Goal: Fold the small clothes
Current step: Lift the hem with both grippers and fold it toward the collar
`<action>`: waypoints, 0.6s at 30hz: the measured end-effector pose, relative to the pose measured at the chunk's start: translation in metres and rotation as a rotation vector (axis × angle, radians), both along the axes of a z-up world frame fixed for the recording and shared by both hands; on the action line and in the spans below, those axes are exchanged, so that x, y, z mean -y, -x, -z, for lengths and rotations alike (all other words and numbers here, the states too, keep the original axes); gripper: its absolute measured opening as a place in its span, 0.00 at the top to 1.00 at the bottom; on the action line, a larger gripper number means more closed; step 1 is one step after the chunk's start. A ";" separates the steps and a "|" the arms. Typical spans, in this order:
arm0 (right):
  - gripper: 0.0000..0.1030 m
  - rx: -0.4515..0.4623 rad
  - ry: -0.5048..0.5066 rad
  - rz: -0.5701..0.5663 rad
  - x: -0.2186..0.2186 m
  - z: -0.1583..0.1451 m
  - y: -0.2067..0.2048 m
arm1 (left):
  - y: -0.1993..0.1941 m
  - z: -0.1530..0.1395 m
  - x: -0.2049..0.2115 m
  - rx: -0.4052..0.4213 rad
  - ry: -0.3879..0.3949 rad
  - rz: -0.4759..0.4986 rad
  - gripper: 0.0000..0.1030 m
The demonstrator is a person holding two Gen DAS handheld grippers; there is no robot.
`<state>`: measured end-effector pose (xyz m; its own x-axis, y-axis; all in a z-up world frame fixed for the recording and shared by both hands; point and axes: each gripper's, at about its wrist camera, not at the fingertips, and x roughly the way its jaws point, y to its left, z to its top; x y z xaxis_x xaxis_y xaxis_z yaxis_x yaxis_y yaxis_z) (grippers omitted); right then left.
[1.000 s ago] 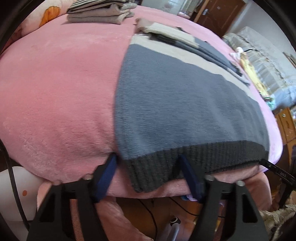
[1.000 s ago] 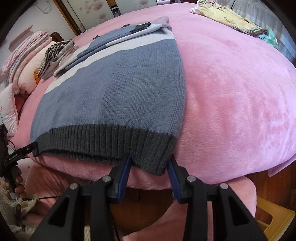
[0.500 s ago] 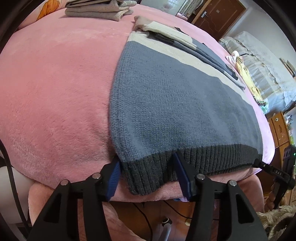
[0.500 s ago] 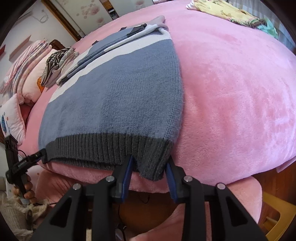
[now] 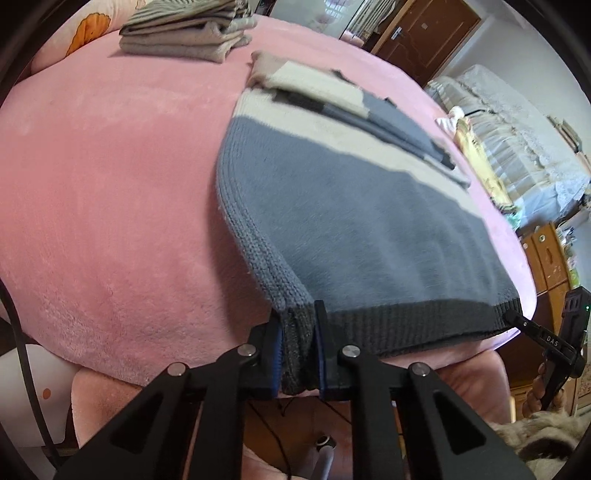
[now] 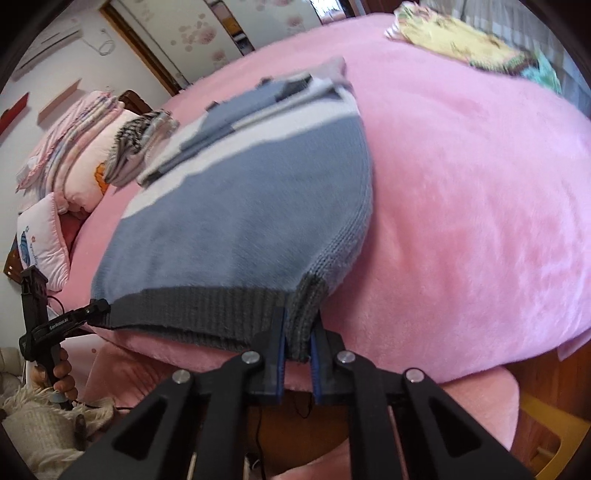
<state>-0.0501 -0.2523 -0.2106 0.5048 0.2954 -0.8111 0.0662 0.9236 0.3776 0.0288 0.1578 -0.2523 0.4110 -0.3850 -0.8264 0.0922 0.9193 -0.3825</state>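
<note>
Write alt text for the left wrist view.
The left gripper, its jaws just closed, pinches the dark ribbed hem corner of a blue-grey sweater on a pink blanket. Folded clothes lie beyond.

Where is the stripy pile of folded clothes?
In the left wrist view, the folded pile sits top left on the pink blanket, beyond the grey sweater.

Both grippers — left gripper (image 5: 298, 354), right gripper (image 6: 297, 345) — have just clamped the sweater's hem (image 5: 406, 321).
</note>
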 end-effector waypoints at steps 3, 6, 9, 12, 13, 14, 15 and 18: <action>0.90 0.073 -0.019 -0.002 0.000 -0.025 -0.004 | -0.005 -0.018 -0.004 0.028 0.030 -0.049 0.90; 0.90 0.150 -0.029 -0.009 -0.001 -0.051 -0.011 | -0.014 -0.038 -0.010 0.062 0.087 -0.111 0.90; 0.91 0.202 -0.028 -0.016 -0.002 -0.070 -0.021 | -0.028 -0.058 -0.014 0.090 0.132 -0.157 0.90; 0.91 0.240 -0.012 -0.010 -0.002 -0.085 -0.034 | -0.043 -0.074 -0.014 0.112 0.145 -0.185 0.90; 0.91 0.247 -0.012 -0.007 -0.001 -0.089 -0.037 | -0.048 -0.078 -0.013 0.119 0.137 -0.192 0.90; 0.91 0.256 -0.007 0.002 0.000 -0.093 -0.044 | -0.055 -0.083 -0.011 0.127 0.125 -0.203 0.90; 0.91 0.263 0.005 0.010 0.002 -0.097 -0.049 | -0.060 -0.086 -0.011 0.130 0.119 -0.210 0.90; 0.91 0.281 0.021 0.024 0.009 -0.109 -0.067 | -0.084 -0.097 -0.009 0.137 0.099 -0.242 0.90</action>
